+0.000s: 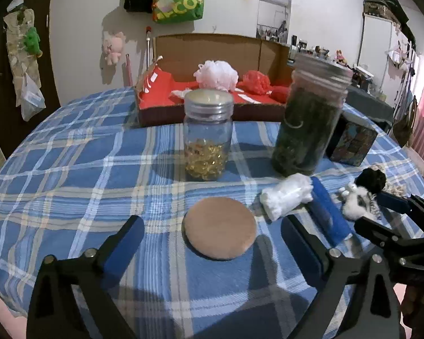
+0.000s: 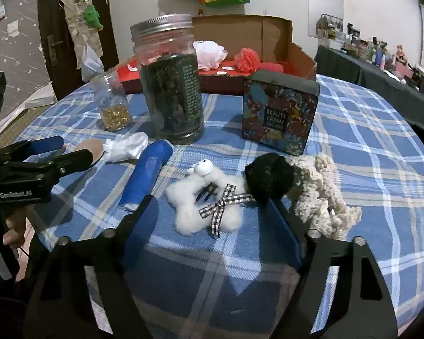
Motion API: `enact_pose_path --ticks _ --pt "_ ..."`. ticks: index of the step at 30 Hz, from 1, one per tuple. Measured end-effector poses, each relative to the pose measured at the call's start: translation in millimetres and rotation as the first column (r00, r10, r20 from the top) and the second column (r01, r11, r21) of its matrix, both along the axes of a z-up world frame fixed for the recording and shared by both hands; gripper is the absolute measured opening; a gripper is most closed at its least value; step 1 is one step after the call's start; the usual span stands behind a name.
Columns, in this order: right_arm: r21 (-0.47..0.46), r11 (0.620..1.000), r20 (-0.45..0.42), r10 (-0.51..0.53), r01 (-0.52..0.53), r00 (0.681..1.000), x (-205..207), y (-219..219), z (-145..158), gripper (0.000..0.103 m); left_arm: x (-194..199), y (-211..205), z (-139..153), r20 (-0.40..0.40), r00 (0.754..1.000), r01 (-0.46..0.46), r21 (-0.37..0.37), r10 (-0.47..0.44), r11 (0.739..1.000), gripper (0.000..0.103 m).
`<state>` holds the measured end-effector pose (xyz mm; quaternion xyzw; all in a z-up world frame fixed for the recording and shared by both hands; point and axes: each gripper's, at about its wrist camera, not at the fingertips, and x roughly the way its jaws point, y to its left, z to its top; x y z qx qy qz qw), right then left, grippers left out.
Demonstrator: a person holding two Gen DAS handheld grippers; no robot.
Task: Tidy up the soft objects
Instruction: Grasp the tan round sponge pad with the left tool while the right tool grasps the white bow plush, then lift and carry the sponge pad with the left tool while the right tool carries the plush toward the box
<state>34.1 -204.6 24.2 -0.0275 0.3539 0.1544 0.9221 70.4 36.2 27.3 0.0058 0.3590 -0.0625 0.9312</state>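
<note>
Both grippers stood open and empty: left gripper straddled the round powder puff, right gripper the fluffy white sheep hair clip, near the table's front edge.

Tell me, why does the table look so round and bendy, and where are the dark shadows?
Both wrist views use a fisheye lens, which curves the table edges and blackens the corners. In the left wrist view, the small jar casts a shadow leftward; in the right wrist view, the tall jar shows glare.

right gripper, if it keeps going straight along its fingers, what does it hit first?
Most likely the white fluffy sheep clip: it lies on the tablecloth centred ahead of the open right gripper, nothing between. The black pompom sits just beyond, to the right. Depth is hard to judge here.
</note>
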Motion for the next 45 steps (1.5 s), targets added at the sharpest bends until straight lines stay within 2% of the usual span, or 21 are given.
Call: enact_pose_path --ticks 3,4,6,7,8,9,11,13,16,22,45 --pt "-0.007 1.000 -0.005 -0.001 0.001 1.000 3.1 -0.2 -3.6 0.069 5.8 0.1 -7.0 -0.027 1.000 0.005 0.007 -0.005 1.000 0.093" --pt "-0.013 1.000 -0.001 -0.002 0.002 1.000 3.8 0.1 -3.8 0.064 7.8 0.1 -10.5 -0.040 0.999 0.011 0.006 -0.010 1.000 0.089" --pt "-0.014 1.000 0.006 0.004 -0.004 1.000 4.5 0.4 -4.4 0.061 7.3 -1.6 -12.0 -0.026 1.000 0.013 0.021 -0.013 1.000 0.086" --pt "-0.023 1.000 0.010 0.006 -0.006 1.000 4.9 0.9 -5.2 0.052 5.4 -3.1 -11.8 -0.013 1.000 0.029 0.025 -0.028 0.999 0.075" --pt "-0.029 1.000 0.014 0.008 -0.008 1.000 5.6 2.1 -5.7 0.045 3.8 -3.8 -11.1 -0.006 0.999 0.038 0.021 -0.037 0.999 0.058" --pt "-0.029 0.999 0.018 0.017 -0.017 1.000 5.1 2.7 -6.0 0.044 2.4 -4.1 -10.0 0.000 0.999 0.047 0.012 -0.047 0.999 0.053" --pt "-0.017 0.999 0.019 0.042 -0.041 0.999 4.4 4.1 -5.7 0.038 -1.8 -5.6 -7.0 0.009 0.998 0.064 0.004 -0.064 0.998 0.047" --pt "-0.022 0.998 0.025 0.055 -0.054 0.998 2.3 6.2 -5.5 0.038 -4.9 -6.7 -3.3 0.019 0.996 0.088 -0.020 -0.088 0.996 0.041" --pt "0.024 0.997 0.019 0.067 -0.067 0.998 0.5 1.7 -2.6 0.037 -9.7 -10.3 3.3 0.024 0.993 0.116 -0.038 -0.115 0.993 0.033" --pt "0.050 0.997 0.051 0.060 -0.063 0.997 -3.7 -2.9 8.2 0.037 -16.7 -17.3 15.8 0.054 0.988 0.144 -0.044 -0.142 0.989 0.033" --pt "0.073 0.994 0.076 0.072 -0.078 0.994 -8.9 -5.6 22.1 0.037 -17.0 -17.2 17.6 0.049 0.991 0.130 -0.047 -0.127 0.990 0.033"
